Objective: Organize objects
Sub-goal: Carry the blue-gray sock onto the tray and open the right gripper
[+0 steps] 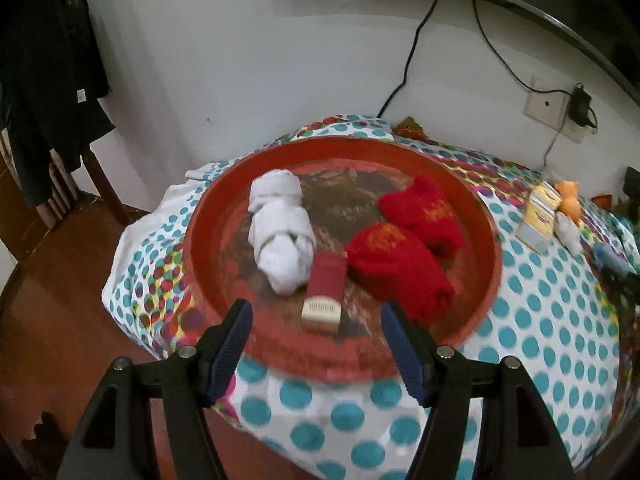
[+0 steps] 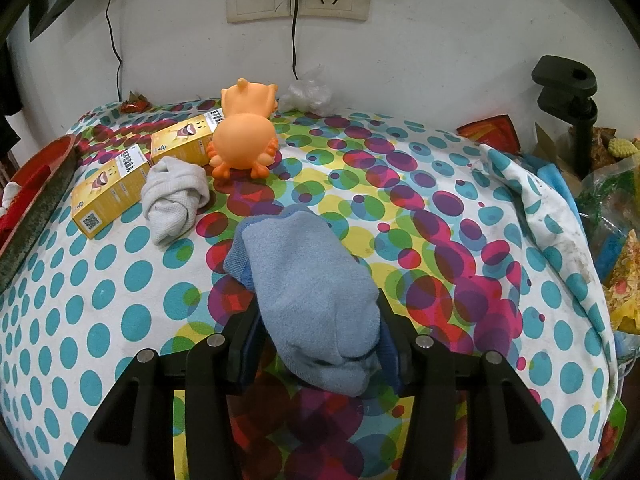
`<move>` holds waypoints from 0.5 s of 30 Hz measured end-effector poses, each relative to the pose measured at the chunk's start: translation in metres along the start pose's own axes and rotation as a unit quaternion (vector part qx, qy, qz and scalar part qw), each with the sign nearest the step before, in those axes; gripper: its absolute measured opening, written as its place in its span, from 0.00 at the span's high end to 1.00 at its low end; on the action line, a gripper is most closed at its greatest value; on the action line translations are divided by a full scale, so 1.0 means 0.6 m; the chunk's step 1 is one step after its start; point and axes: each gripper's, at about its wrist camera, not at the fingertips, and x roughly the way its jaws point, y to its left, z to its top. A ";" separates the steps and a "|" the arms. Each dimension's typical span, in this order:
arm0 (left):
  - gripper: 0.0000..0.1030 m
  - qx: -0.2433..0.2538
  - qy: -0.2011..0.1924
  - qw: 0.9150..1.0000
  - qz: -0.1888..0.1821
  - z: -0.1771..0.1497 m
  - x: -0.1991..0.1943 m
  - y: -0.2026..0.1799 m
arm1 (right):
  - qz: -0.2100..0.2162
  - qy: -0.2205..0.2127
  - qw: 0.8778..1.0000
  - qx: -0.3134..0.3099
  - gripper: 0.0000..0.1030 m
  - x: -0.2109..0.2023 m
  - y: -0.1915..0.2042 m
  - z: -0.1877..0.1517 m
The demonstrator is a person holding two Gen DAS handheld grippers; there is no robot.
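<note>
On the dotted surface (image 2: 120, 300), right tongs (image 2: 320, 336) clenched on the blue sock (image 2: 312, 292). Left tongs (image 1: 316, 344) released, empty, over the red tray (image 1: 486, 248) holding white and red socks. Step: moving the sock. Next: lift, carry leftward, drop in tray.

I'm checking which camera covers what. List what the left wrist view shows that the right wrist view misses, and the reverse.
Only the left wrist view: the open, empty left gripper, and the contents of the red tray: white sock bundle, two red sock rolls, small red box.

Only the right wrist view: the right gripper shut on the blue sock, a clear plastic bag, a black clamp.

Both: the dotted cloth, yellow boxes, orange toy, grey sock.
</note>
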 end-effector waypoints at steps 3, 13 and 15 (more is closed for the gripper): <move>0.33 0.006 -0.011 1.000 0.009 -0.025 -0.016 0.005 | -0.014 -0.002 1.000 -0.009 0.55 -0.001 0.006 0.001; 0.33 0.031 -0.018 0.999 0.020 -0.073 -0.024 0.030 | -0.039 0.018 0.998 0.046 0.69 -0.010 0.010 -0.002; 0.33 0.025 -0.020 0.999 0.012 -0.080 -0.024 0.034 | -0.046 0.021 0.998 0.044 0.70 -0.015 0.027 -0.005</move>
